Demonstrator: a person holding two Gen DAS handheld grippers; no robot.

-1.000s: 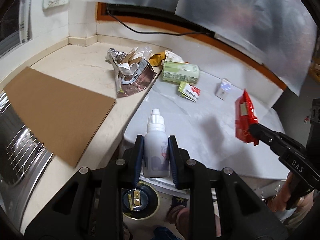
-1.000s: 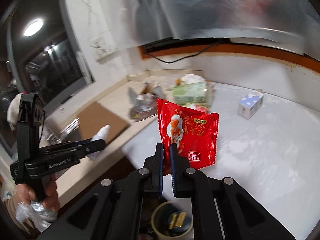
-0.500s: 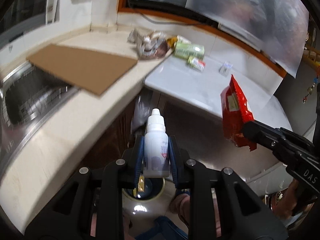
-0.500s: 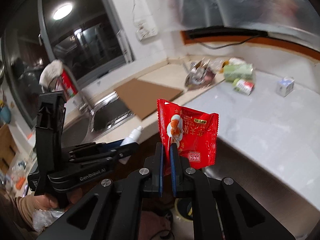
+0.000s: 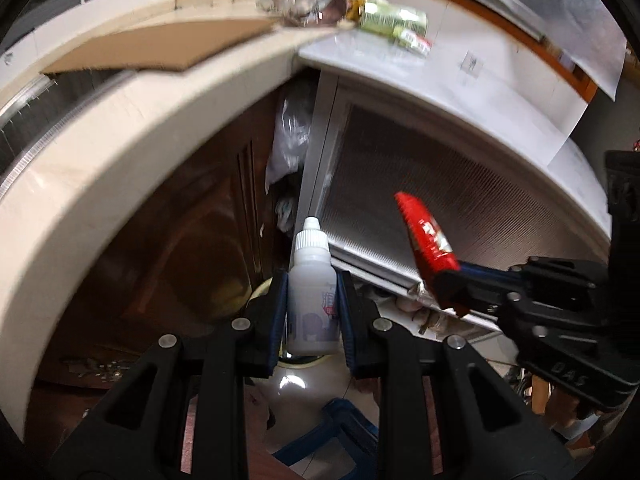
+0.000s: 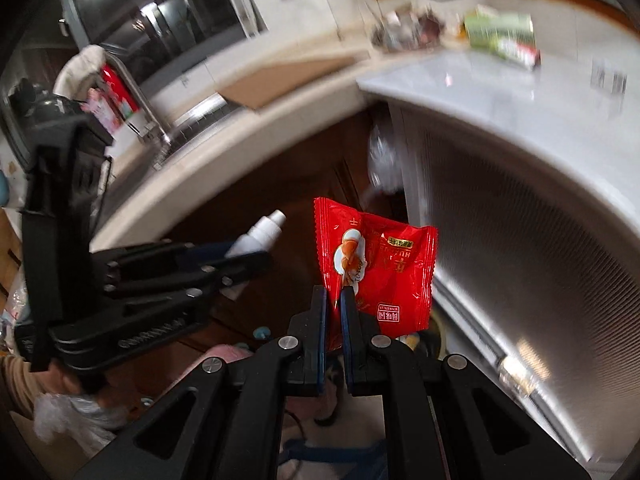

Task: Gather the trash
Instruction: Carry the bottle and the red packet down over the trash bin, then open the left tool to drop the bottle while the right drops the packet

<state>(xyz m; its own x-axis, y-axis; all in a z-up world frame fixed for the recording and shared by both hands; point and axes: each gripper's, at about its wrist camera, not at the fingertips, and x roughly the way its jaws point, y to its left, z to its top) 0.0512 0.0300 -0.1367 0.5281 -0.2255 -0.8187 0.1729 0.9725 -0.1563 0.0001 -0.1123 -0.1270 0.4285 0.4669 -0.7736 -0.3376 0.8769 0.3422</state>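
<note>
The left gripper (image 5: pixel 312 312) clamps the bottle (image 5: pixel 311 280) upright, cap forward; the right gripper (image 6: pixel 333 320) pinches the red packet (image 6: pixel 376 268); both hang below the counter (image 5: pixel 120 128), beside each other; no bin clearly shows.

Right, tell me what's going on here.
A person is collecting trash with tongs in each hand. The left tongs grip a small white dropper bottle; the right tongs pinch a red snack packet. Both are held below the counter edge, in front of the cabinets. More wrappers lie on the counter.
</note>
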